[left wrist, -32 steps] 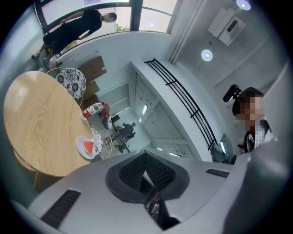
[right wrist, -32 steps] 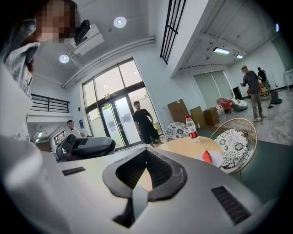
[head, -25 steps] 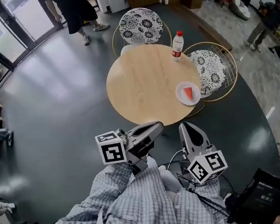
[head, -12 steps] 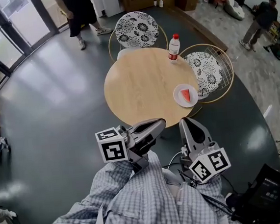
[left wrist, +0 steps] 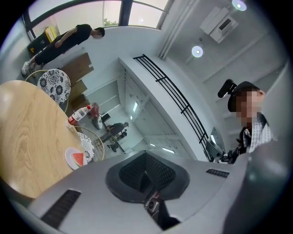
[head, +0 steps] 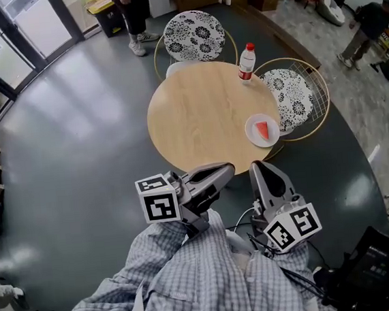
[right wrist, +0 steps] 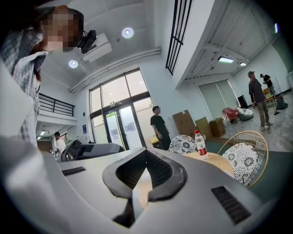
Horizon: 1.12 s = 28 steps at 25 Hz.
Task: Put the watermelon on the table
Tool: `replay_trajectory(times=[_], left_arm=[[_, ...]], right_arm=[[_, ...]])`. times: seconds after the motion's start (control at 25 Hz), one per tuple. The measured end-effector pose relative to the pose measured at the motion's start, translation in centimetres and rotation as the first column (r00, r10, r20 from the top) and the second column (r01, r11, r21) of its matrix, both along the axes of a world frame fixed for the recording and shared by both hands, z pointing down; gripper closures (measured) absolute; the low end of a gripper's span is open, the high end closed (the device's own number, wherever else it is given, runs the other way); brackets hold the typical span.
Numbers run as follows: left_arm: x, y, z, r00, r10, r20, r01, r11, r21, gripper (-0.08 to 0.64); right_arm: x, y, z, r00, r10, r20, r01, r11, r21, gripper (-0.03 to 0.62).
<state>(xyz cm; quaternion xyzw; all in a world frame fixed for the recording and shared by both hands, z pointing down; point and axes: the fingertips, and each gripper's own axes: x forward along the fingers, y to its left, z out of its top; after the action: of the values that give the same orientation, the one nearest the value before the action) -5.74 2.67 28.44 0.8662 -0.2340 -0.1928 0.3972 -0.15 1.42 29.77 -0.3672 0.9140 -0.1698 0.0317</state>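
Note:
A red watermelon slice (head: 262, 129) lies on a white plate (head: 253, 136) at the right edge of the round wooden table (head: 197, 117). Both grippers hang close to my chest, short of the table's near edge. My left gripper (head: 229, 169) points right toward the table, shut with nothing in it. Beside it my right gripper (head: 258, 168) points at the table, its pads also together and empty. In the left gripper view the slice (left wrist: 78, 158) shows far off beyond the closed left gripper (left wrist: 145, 157). The right gripper (right wrist: 146, 153) shows only the table's far part, with the slice hidden.
A water bottle (head: 246, 62) with a red cap stands at the table's far edge. Two patterned wire chairs (head: 194, 35) (head: 291, 97) flank the table at the back and right. People stand by the glass doors (head: 132, 7) and at far right (head: 370, 22). The floor is dark.
The person near the doors has walked away toward the back. Both grippers stay almost where they were, still shut and empty.

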Motion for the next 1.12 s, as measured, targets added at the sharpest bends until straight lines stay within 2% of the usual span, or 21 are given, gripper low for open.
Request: replay_trajectory(times=[1.12], left_arm=[[0.0, -0.1, 1.4, 1.000, 0.013, -0.008, -0.013, 0.999, -0.034, 0.553]], right_arm=[[-0.9, 0.0, 1.3, 1.000, -0.022, -0.016, 0.021, 1.000, -0.020, 0.584]])
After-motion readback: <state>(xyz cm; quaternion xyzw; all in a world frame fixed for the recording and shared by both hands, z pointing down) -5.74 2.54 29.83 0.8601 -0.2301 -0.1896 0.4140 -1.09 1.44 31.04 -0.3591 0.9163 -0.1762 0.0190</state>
